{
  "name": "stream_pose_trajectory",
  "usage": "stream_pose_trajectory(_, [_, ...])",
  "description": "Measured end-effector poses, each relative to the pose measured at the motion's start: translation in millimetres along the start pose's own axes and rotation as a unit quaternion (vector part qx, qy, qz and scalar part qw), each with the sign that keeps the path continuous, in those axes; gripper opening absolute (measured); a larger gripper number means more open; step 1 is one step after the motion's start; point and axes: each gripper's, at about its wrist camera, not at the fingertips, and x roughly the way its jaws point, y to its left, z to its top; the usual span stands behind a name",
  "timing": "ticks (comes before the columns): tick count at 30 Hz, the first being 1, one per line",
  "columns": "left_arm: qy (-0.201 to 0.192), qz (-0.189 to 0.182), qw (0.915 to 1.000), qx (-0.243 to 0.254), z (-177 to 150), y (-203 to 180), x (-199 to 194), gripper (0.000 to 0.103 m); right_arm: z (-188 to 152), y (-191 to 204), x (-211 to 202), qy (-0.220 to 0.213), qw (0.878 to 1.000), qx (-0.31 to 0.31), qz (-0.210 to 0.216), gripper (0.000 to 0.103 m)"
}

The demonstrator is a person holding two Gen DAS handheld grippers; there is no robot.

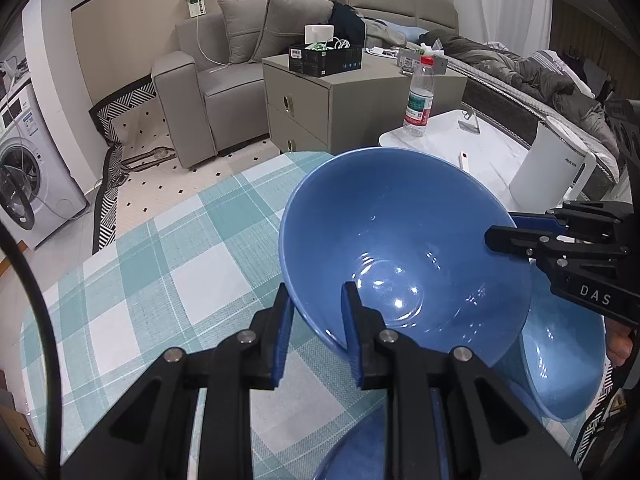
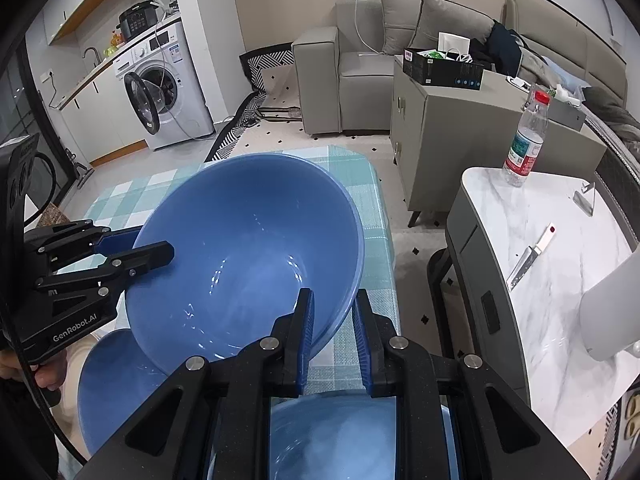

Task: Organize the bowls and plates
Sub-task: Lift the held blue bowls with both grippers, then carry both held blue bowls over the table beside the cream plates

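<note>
A large blue bowl (image 1: 400, 240) (image 2: 240, 240) hangs tilted above the teal plaid tablecloth (image 1: 160, 280) (image 2: 372, 208), held by both grippers at opposite sides of its rim. My left gripper (image 1: 316, 336) (image 2: 152, 244) is shut on the rim, one finger inside the bowl and one outside. My right gripper (image 2: 334, 336) (image 1: 504, 228) is shut on the other side the same way. Below sits a lighter blue bowl (image 1: 560, 368) (image 2: 116, 388). Another blue dish (image 1: 360, 448) (image 2: 340, 432) lies partly hidden under the gripper bodies.
A white marble side table (image 2: 560, 280) to the right carries a water bottle (image 2: 524, 144), a knife (image 2: 528, 256) and a white kettle (image 1: 556, 168). Beyond the table stand a grey cabinet (image 1: 320, 100), a sofa (image 1: 208, 88) and a washing machine (image 2: 160, 88).
</note>
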Motion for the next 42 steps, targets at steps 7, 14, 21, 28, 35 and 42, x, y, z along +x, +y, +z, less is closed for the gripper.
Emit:
stream_pose_trajectory(7, [-0.012, 0.000, 0.9999, -0.004, -3, 0, -16, 0.022, 0, 4, -16, -0.012, 1.000, -0.002, 0.002, 0.020])
stream_pose_trajectory(14, [-0.024, 0.002, 0.9997, -0.010, -5, -1, -31, 0.022, 1, 7, -35, -0.025, 1.000, -0.006, 0.003, 0.020])
stream_pose_trajectory(21, [-0.038, 0.004, 0.9993, -0.008, -7, -6, -49, 0.023, -2, 10, -52, -0.037, 0.999, -0.009, 0.003, 0.020])
stream_pose_trajectory(28, [-0.048, 0.008, 0.9988, -0.008, -9, -11, -63, 0.023, -8, 11, -65, -0.046, 0.999, -0.007, 0.007, 0.020])
stream_pose_trajectory(35, [-0.056, 0.013, 0.9983, -0.012, -17, -16, -79, 0.022, -14, 17, -79, -0.055, 0.998, -0.013, 0.011, 0.021])
stream_pose_trajectory(42, [-0.065, 0.020, 0.9976, -0.015, -26, -23, -92, 0.023, -24, 20, -93, -0.066, 0.997, -0.019, 0.016, 0.021])
